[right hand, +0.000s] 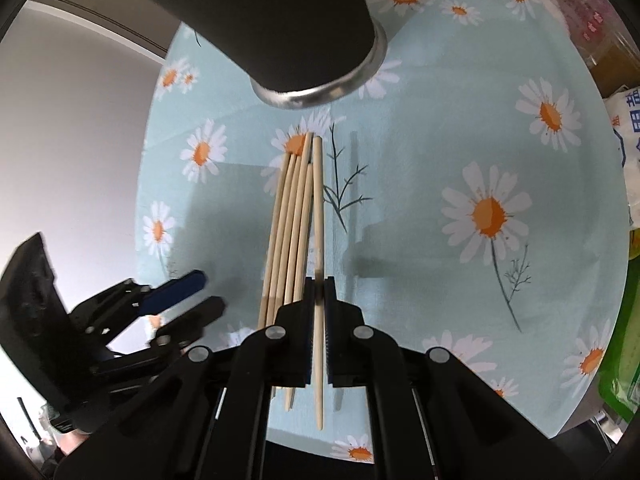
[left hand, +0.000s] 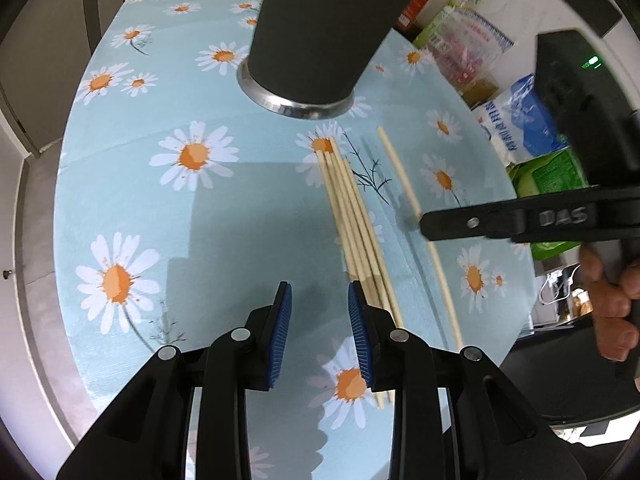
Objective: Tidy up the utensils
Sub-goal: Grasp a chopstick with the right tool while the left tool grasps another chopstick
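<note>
A tall dark utensil holder [left hand: 320, 28] with a steel base ring stands at the far side of the daisy tablecloth [left hand: 224, 216]. In front of it lies a bundle of several wooden chopsticks [left hand: 352, 216]. My left gripper [left hand: 320, 292] hovers open just left of the bundle's near end, and its blue pads [left hand: 282, 332] have nothing between them. My right gripper [right hand: 319, 280] is shut on a single chopstick [right hand: 317, 200], which lies lengthwise beside the bundle [right hand: 288, 232]. The left wrist view shows that chopstick [left hand: 400, 168] pinched by the right gripper [left hand: 424, 222]. The holder [right hand: 272, 20] looms beyond.
Bottles [left hand: 460, 4] and food packets [left hand: 528, 120] crowd the right edge of the table. A hand [left hand: 612, 300] grips the right tool's handle. In the right wrist view the left gripper [right hand: 212, 291] sits left of the bundle, near the table's edge.
</note>
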